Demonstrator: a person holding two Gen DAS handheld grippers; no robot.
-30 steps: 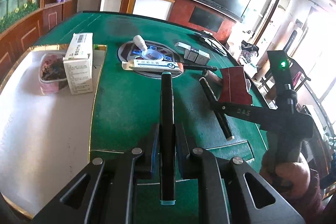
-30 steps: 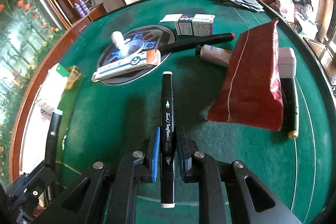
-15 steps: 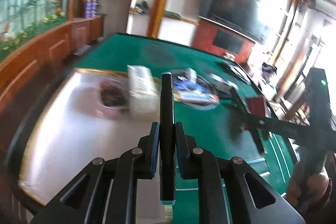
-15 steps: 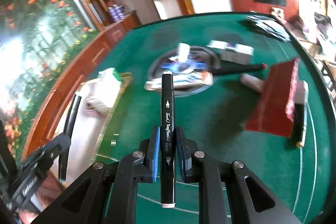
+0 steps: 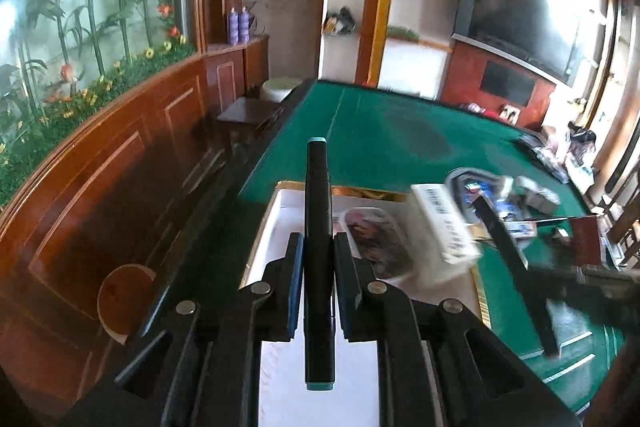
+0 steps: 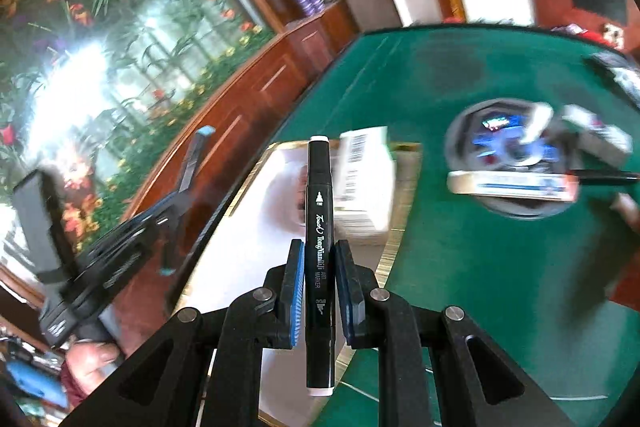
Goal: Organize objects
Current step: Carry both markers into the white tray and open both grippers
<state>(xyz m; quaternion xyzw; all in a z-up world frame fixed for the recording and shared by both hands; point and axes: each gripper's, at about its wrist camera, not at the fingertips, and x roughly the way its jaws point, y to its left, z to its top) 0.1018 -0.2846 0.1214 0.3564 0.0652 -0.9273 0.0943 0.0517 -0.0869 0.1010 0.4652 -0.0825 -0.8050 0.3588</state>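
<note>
The left gripper [image 5: 316, 293] is clamped on a teal-capped marker [image 5: 318, 247] at mid-barrel; the right gripper [image 6: 318, 293] is clamped likewise on a white-capped marker [image 6: 319, 227]. Both markers hang above the near part of the white tray [image 6: 256, 227]. They look light, stiff and smooth, so a mid-barrel pinch should suit. Beyond the tray's near part stand a white box [image 6: 366, 183] and a blurred container [image 5: 376, 239] with unreadable contents; past the tray, items on the green table [image 6: 480, 267] smear together

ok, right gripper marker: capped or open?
Capped. The marker in the right gripper ends in a white cap at each end; no nib shows.
</note>
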